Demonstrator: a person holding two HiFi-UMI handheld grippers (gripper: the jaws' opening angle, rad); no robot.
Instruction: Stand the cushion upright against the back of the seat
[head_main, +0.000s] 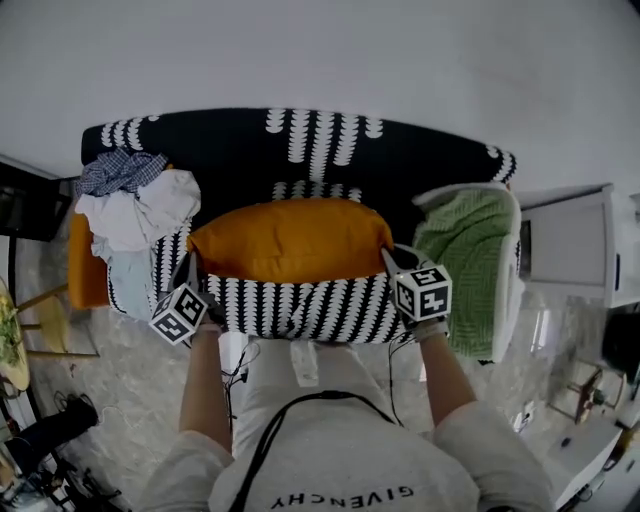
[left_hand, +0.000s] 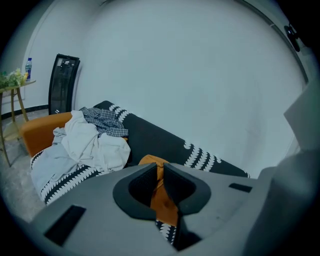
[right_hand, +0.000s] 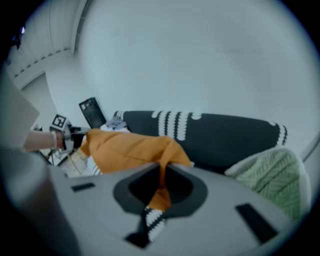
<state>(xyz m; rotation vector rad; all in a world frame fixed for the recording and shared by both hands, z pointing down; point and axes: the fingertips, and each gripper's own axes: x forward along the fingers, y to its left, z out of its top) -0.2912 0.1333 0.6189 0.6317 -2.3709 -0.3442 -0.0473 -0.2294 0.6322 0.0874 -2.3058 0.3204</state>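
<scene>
The cushion (head_main: 290, 240) has an orange face on top and a black face with white marks toward me. It hangs lengthwise over the front of the black patterned sofa's seat, short of the sofa back (head_main: 230, 150). My left gripper (head_main: 195, 264) is shut on its left corner, where orange fabric (left_hand: 162, 200) is pinched between the jaws of the left gripper (left_hand: 159, 171). My right gripper (head_main: 388, 258) is shut on the right corner. In the right gripper view the cushion (right_hand: 130, 147) stretches away from the right gripper (right_hand: 162, 172) toward the left one.
A pile of white and checked clothes (head_main: 135, 205) covers the sofa's left end beside an orange armrest (head_main: 85, 265). A green knitted blanket (head_main: 468, 240) lies over the right end. A white cabinet (head_main: 570, 245) stands to the right, a small side table (head_main: 15, 340) to the left.
</scene>
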